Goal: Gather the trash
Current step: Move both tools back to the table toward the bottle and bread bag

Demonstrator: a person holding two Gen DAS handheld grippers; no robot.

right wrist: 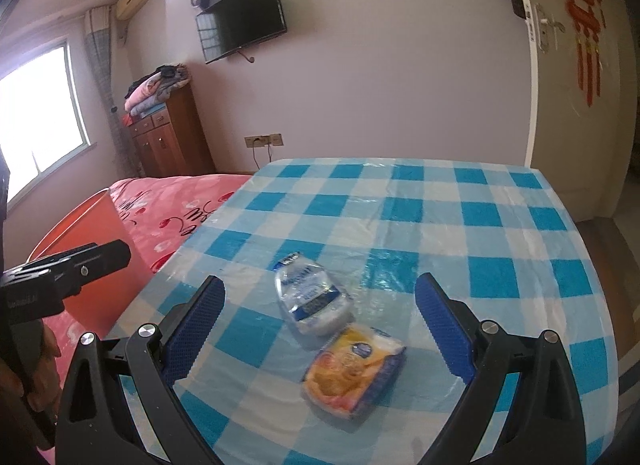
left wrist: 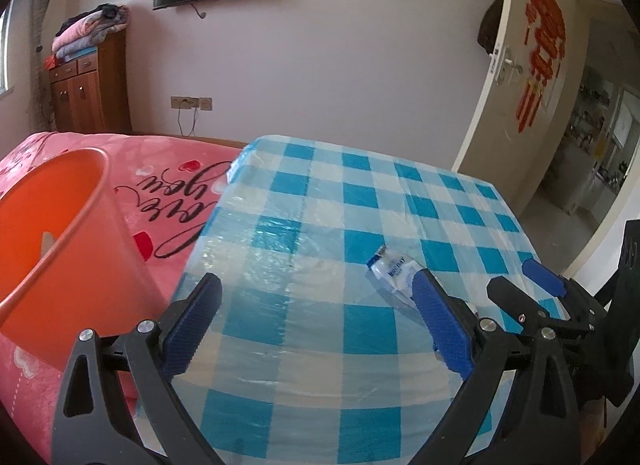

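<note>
A clear white-and-blue wrapper [right wrist: 310, 297] lies on the blue-checked table [right wrist: 460, 221], right in front of my open right gripper [right wrist: 320, 280]. A yellow snack packet [right wrist: 352, 375] lies just nearer, between the right gripper's fingers. The left wrist view shows the same white-and-blue wrapper [left wrist: 390, 271] beside the right fingertip of my open, empty left gripper [left wrist: 317, 277], which hovers over the table's left part. The right gripper [left wrist: 514, 277] reaches in from the right. An orange bin [left wrist: 52, 217] stands on the pink bed at left; the yellow packet is hidden in this view.
The pink blanket-covered bed [left wrist: 168, 185] adjoins the table's left edge [left wrist: 208, 233]. A hand [right wrist: 40, 365] holds the left gripper's body [right wrist: 60, 273] beside the orange bin [right wrist: 100, 305]. A wooden cabinet [right wrist: 172, 137], wall TV and open door [left wrist: 532, 77] stand behind.
</note>
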